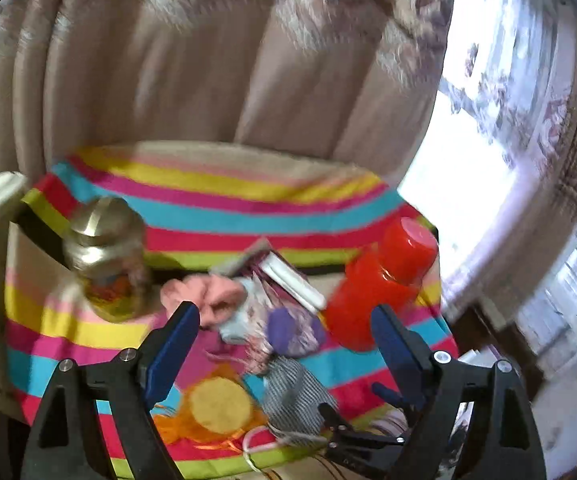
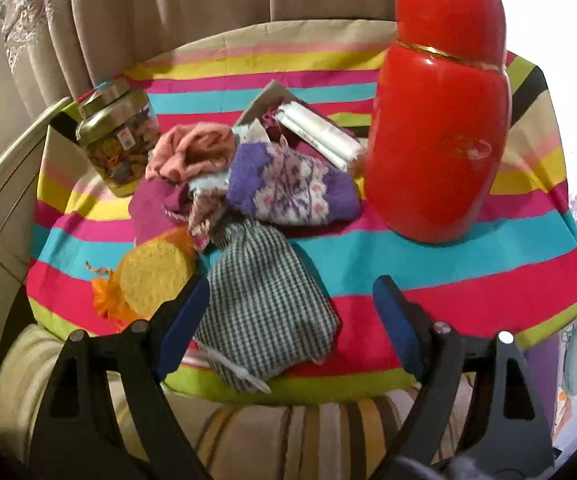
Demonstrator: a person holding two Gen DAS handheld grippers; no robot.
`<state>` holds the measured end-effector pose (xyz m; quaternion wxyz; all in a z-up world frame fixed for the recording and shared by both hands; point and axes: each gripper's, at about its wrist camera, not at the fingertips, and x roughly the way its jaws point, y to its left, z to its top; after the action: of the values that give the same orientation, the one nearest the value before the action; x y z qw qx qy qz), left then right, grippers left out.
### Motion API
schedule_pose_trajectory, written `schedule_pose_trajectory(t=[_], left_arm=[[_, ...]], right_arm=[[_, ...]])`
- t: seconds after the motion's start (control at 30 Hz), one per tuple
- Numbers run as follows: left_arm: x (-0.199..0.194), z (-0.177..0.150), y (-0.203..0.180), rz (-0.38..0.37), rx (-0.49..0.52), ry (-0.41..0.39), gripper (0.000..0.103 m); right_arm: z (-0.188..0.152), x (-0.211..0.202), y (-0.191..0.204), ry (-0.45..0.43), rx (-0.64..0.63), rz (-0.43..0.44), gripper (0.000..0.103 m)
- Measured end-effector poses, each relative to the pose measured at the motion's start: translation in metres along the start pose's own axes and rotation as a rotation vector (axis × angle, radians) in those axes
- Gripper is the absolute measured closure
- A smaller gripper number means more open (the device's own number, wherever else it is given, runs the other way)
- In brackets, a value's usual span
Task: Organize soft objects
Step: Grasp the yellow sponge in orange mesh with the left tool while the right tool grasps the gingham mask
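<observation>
A pile of soft things lies on a striped cloth: a checked pouch, a purple patterned knit, a pink cloth, a magenta cloth and a yellow sponge on orange mesh. My right gripper is open and empty, low over the checked pouch. My left gripper is open and empty, above the pile; its view is blurred and shows the pouch, knit, pink cloth and sponge.
A tall red container stands right of the pile, also in the left wrist view. A gold-lidded jar stands at the left. A white packet lies behind the pile. Beige curtains hang behind.
</observation>
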<state>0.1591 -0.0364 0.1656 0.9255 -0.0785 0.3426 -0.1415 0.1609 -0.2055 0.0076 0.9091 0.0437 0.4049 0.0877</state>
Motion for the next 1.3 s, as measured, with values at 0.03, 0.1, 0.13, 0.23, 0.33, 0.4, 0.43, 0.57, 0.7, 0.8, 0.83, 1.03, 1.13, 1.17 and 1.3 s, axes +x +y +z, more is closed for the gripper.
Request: schedule_pose_trajectory(t=[0.03, 0.1, 0.13, 0.23, 0.33, 0.4, 0.43, 0.57, 0.7, 0.8, 0.83, 1.03, 1.13, 1.17, 1.3], left_arm=[[0.009, 0.000, -0.003, 0.062, 0.033, 0.015, 0.015], [0.026, -0.009, -0.010, 0.181, 0.137, 0.008, 0.015], [0.036, -0.018, -0.009, 0.195, 0.144, 0.024, 0.015], [0.067, -0.047, 0.017, 0.159, 0.002, 0.126, 0.015], [0.095, -0.076, 0.047, 0.223, -0.088, 0.169, 0.015], [0.114, -0.094, 0.064, 0.223, -0.134, 0.242, 0.015], [0.124, -0.102, 0.073, 0.219, -0.142, 0.274, 0.015], [0.150, -0.124, 0.081, 0.213, -0.136, 0.360, 0.015], [0.153, -0.132, 0.073, 0.227, -0.074, 0.377, 0.015], [0.162, -0.136, 0.066, 0.247, -0.025, 0.406, 0.015], [0.165, -0.138, 0.065, 0.253, -0.002, 0.424, 0.014], [0.177, -0.146, 0.054, 0.284, 0.093, 0.450, 0.018], [0.168, -0.143, 0.058, 0.284, 0.066, 0.423, 0.027], [0.165, -0.142, 0.060, 0.277, 0.055, 0.408, 0.027], [0.141, -0.138, 0.075, 0.255, -0.037, 0.332, 0.027]], right_arm=[[-0.003, 0.000, -0.003, 0.012, 0.009, 0.002, 0.017], [-0.005, 0.003, -0.010, 0.030, 0.031, 0.015, 0.017], [-0.005, 0.004, -0.010, 0.033, 0.031, 0.020, 0.017], [-0.004, 0.013, -0.003, 0.064, -0.010, 0.044, 0.017], [-0.006, 0.018, 0.002, 0.082, -0.038, 0.058, 0.017], [-0.007, 0.020, 0.003, 0.094, -0.044, 0.073, 0.017], [-0.008, 0.020, 0.003, 0.093, -0.045, 0.083, 0.017], [-0.008, 0.021, 0.005, 0.086, -0.057, 0.091, 0.017], [-0.008, 0.026, 0.010, 0.100, -0.083, 0.074, 0.017], [-0.008, 0.031, 0.014, 0.114, -0.108, 0.059, 0.017], [-0.008, 0.034, 0.016, 0.122, -0.115, 0.054, 0.017], [-0.007, 0.043, 0.023, 0.151, -0.143, 0.039, 0.017], [-0.007, 0.046, 0.025, 0.160, -0.146, 0.036, 0.017], [-0.007, 0.046, 0.024, 0.163, -0.145, 0.036, 0.017], [-0.006, 0.052, 0.030, 0.181, -0.164, 0.043, 0.016]])
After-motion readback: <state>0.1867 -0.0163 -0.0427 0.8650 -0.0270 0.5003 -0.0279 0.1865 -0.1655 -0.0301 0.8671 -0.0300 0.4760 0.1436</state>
